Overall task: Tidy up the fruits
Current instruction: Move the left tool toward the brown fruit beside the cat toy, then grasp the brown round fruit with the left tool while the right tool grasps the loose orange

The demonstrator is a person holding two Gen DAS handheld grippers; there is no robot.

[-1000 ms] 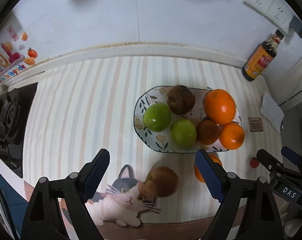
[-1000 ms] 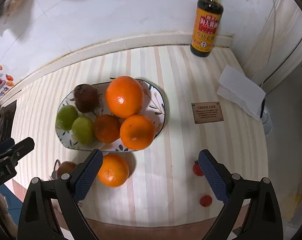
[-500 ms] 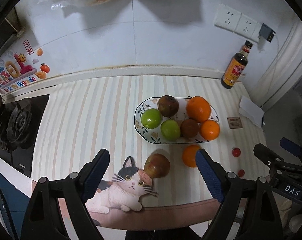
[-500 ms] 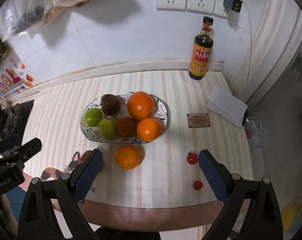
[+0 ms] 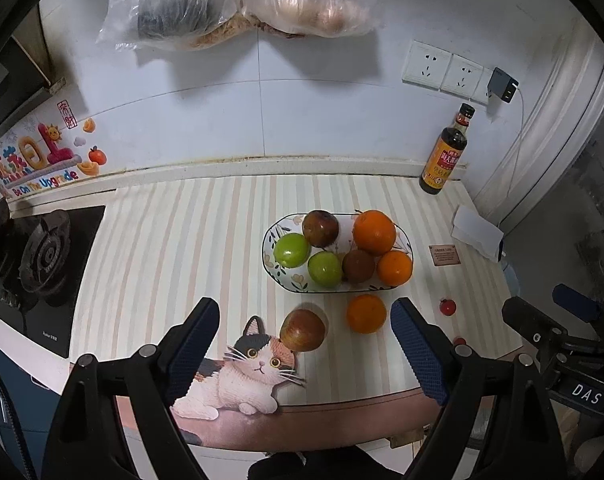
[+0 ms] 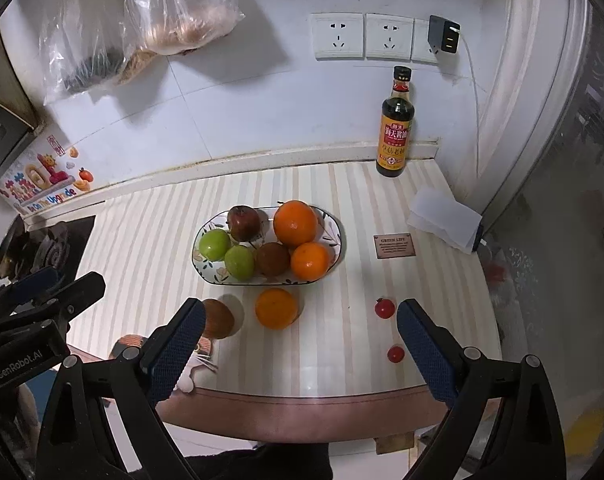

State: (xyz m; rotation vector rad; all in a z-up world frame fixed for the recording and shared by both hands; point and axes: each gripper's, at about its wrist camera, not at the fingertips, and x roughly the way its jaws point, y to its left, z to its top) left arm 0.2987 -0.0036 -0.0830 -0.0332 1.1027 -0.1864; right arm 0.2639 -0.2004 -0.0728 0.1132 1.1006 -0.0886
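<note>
Two black tongs with blue pads, left tongs (image 5: 304, 354) and right tongs (image 6: 298, 350), hung wide apart, empty, above striped bench (image 5: 174, 248). Oval floral ceramic plate (image 5: 269, 258) held six fruits. Loose orange (image 5: 366, 313) and reddish-brown apple (image 5: 303, 330) lay on bench just before plate. Two small red tomatoes (image 6: 385, 308) lay right, well apart.
</note>
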